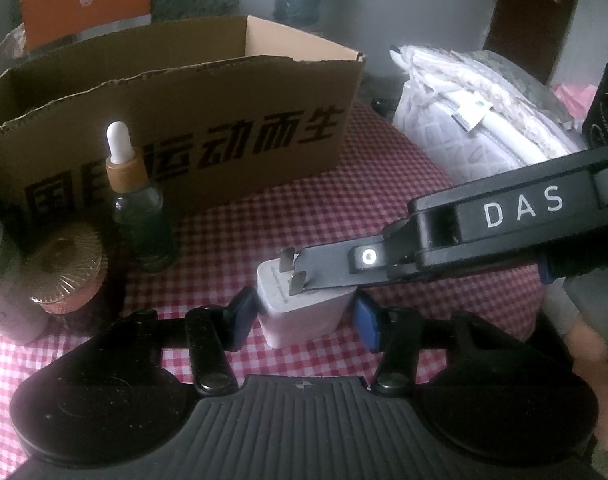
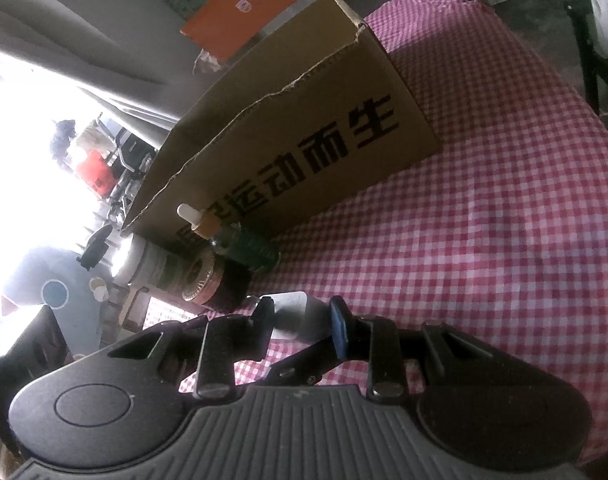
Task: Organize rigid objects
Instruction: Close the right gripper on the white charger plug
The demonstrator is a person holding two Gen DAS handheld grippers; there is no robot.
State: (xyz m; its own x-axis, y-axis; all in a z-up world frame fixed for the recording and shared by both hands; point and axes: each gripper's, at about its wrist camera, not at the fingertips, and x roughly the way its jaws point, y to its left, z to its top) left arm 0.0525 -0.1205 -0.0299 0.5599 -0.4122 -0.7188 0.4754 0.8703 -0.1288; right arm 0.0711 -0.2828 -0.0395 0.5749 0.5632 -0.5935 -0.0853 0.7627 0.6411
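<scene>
A white charger plug [image 1: 296,320] stands on the checked tablecloth with its metal prongs pointing up. My left gripper [image 1: 304,314] has a blue pad against each side of the plug, shut on it. My right gripper [image 1: 323,276] reaches in from the right, one black finger lying across the plug's top beside the prongs. In the right wrist view the plug [image 2: 300,312] sits pinched between the right gripper [image 2: 302,316] fingers. A torn-edged open cardboard box [image 1: 224,120] stands just behind.
A dropper bottle [image 1: 140,216], a gold-lidded pink jar [image 1: 66,276] and a pale bottle [image 1: 0,280] stand in front of the box at left. A white bag [image 1: 483,120] lies at right. An orange carton [image 1: 84,0] stands behind. Red-checked cloth [image 2: 483,220] spreads right of the box.
</scene>
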